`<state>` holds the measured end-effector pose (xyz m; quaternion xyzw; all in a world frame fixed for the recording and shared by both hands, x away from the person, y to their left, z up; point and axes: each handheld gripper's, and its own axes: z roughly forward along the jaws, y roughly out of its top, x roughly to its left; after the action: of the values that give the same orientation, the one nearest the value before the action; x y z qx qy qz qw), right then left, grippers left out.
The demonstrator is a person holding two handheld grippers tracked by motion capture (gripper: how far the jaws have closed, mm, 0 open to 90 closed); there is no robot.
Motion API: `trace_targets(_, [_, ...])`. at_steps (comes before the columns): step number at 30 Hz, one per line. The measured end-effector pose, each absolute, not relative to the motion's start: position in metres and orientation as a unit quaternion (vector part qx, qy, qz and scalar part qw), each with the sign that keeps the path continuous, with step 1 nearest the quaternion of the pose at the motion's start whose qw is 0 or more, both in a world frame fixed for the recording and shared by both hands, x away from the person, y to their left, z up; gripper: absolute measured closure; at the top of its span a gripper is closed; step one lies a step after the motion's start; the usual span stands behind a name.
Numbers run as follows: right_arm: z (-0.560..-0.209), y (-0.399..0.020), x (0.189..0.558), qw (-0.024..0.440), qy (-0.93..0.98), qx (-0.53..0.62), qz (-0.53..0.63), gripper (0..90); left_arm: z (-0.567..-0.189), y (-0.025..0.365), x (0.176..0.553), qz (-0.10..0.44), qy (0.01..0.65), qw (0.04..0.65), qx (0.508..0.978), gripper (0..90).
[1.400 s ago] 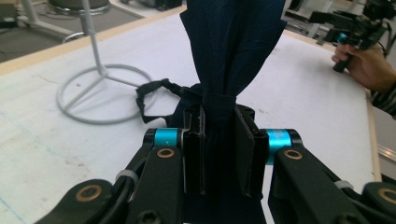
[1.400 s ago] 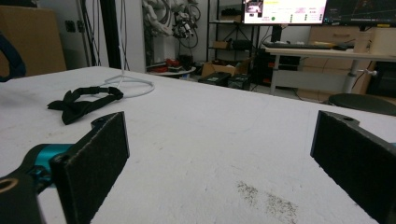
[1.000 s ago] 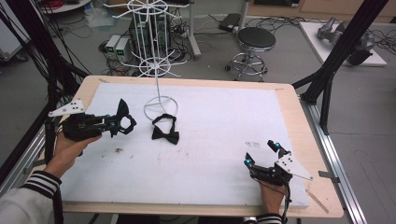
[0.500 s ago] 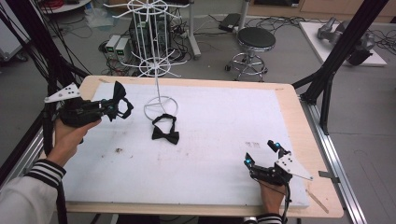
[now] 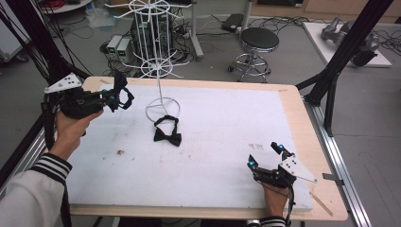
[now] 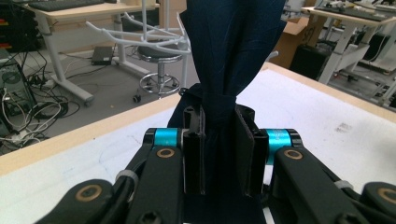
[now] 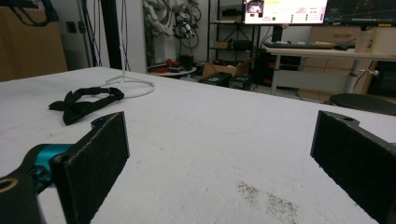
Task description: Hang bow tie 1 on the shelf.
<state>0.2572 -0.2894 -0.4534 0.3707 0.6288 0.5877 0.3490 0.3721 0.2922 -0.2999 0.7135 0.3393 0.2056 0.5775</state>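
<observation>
My left tongs (image 5: pixel 115 97) pinch a dark bow tie (image 6: pixel 231 56) at its knot, held above the table's (image 5: pixel 227 118) far left corner, beside the white wire stand (image 5: pixel 158 71). A second bow tie (image 5: pixel 166 134) lies at the stand's base. My right tongs (image 5: pixel 265 156) rest spread near the table's front right edge.

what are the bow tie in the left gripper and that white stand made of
Bow tie pinched in the left gripper: looks like dark navy woven fabric, matte, with soft folds and fine creases where it bunches. White stand: seems to be thin wire or rod, likely metal with a smooth white coating, judging by the slim stem, ring base and curved arms.
</observation>
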Motion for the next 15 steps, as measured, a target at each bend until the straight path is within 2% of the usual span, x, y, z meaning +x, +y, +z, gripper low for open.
trace_targets(15, [-0.453, -0.289, 0.257, 0.345, 0.629, 0.373, 0.588, 3.6, -0.287, 0.287, 0.383, 0.216, 0.344, 0.569, 0.714, 74.9])
